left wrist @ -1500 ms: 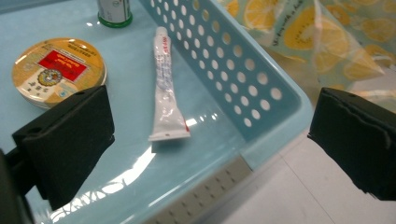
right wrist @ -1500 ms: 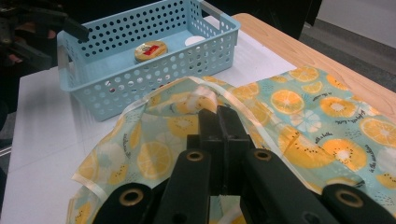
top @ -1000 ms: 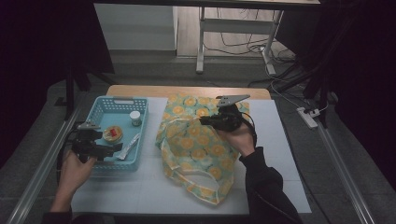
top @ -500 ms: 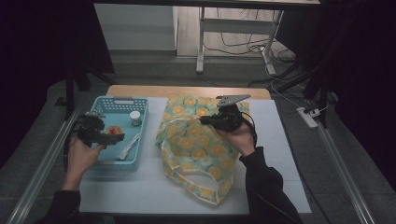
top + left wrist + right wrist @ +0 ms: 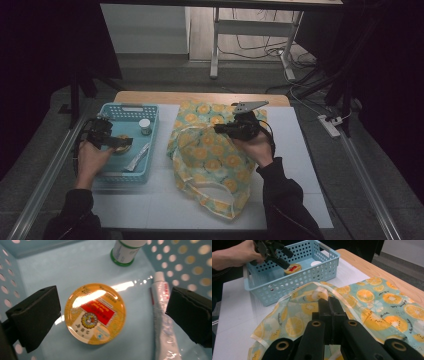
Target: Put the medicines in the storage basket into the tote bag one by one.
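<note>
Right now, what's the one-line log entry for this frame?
left gripper: open over round tin in blue basket | right gripper: shut on fruit-print bag | tube, bottle: in basket

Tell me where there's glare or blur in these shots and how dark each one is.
Left gripper view: a white glare streak crosses the round yellow tin and the basket floor, with slight blur on the tube. High view: the room around the table is very dark. Right gripper view: evenly lit; the right gripper looks soft up close.
</note>
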The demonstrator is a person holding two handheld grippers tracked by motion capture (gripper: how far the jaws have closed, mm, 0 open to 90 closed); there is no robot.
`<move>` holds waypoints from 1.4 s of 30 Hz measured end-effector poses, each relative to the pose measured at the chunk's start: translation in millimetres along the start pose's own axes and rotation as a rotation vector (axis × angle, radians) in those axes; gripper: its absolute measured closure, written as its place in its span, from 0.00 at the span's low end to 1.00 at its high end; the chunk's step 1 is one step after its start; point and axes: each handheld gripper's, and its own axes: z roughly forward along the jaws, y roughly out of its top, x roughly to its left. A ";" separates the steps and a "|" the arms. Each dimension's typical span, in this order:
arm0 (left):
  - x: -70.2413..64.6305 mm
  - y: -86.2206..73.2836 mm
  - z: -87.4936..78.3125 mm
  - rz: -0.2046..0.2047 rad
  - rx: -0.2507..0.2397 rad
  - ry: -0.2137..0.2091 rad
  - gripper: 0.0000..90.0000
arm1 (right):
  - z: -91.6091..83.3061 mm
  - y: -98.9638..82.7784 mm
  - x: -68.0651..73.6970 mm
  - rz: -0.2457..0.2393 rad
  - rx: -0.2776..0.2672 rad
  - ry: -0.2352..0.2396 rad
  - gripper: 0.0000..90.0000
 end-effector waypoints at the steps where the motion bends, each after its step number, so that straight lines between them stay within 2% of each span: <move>1: 0.9 0.9 1.9 0.006 0.010 0.007 0.00 | 0.3 0.0 0.1 -0.001 0.001 0.001 1.00; 13: 5.6 4.3 25.3 0.030 0.138 0.033 0.00 | 0.5 0.2 1.0 -0.005 0.000 0.007 1.00; 18: 4.4 6.1 30.9 0.015 0.209 0.031 0.00 | 0.9 0.2 1.5 -0.008 0.000 0.007 1.00; 22: 4.8 7.3 32.2 0.006 0.231 0.053 0.05 | 0.5 0.4 2.0 -0.011 0.000 0.008 1.00; 29: 5.5 8.1 31.6 -0.009 0.240 0.076 0.21 | 0.8 0.3 2.2 -0.012 -0.001 0.008 1.00; 33: 5.0 8.5 31.5 -0.014 0.244 0.079 0.22 | 0.5 0.4 2.1 -0.014 -0.001 0.009 1.00; 38: 5.1 9.4 30.6 -0.039 0.253 0.083 0.22 | 0.4 0.4 2.3 -0.014 -0.003 0.009 1.00; 42: 4.3 10.4 26.4 -0.042 0.224 0.080 0.22 | 0.4 0.2 1.8 -0.012 -0.003 0.008 1.00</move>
